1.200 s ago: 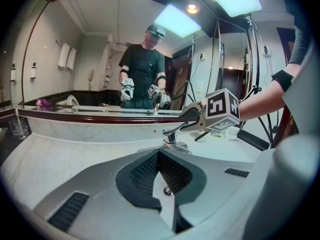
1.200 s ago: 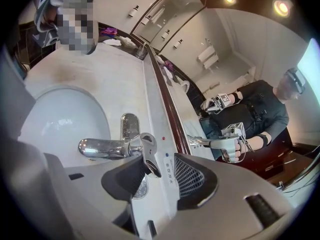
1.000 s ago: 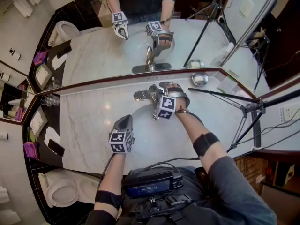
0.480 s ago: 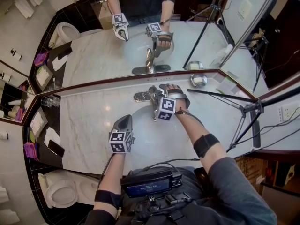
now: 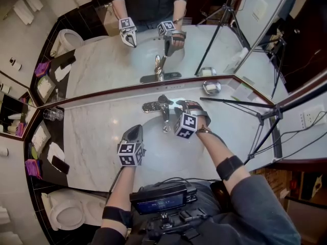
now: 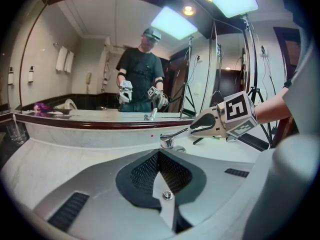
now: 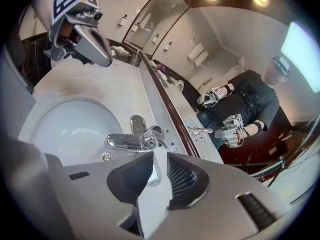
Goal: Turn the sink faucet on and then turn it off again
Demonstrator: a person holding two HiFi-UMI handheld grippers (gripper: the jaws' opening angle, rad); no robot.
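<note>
The chrome faucet (image 5: 162, 106) stands at the back rim of the white basin (image 5: 156, 144), its lever pointing toward the bowl. My right gripper (image 5: 177, 109) sits just right of the faucet and clear of it. In the right gripper view the faucet (image 7: 132, 140) lies beyond the jaws (image 7: 159, 156), which have just been closing; a narrow gap is left with nothing in it. My left gripper (image 5: 134, 132) hovers over the basin's left rim, shut and empty, and its own view shows the faucet (image 6: 172, 138) ahead. I see no stream under the spout.
A large mirror (image 5: 153, 50) backs the marble counter (image 5: 92, 131). A black tripod (image 5: 265, 119) stands at the right, a soap dish (image 5: 211, 87) at the back right. A glass (image 5: 50, 114) and a phone (image 5: 61, 163) lie at the left, above a toilet (image 5: 66, 211).
My right gripper has drawn back off the faucet lever, toward me and slightly right, and its jaws have narrowed. The left gripper has stayed put.
</note>
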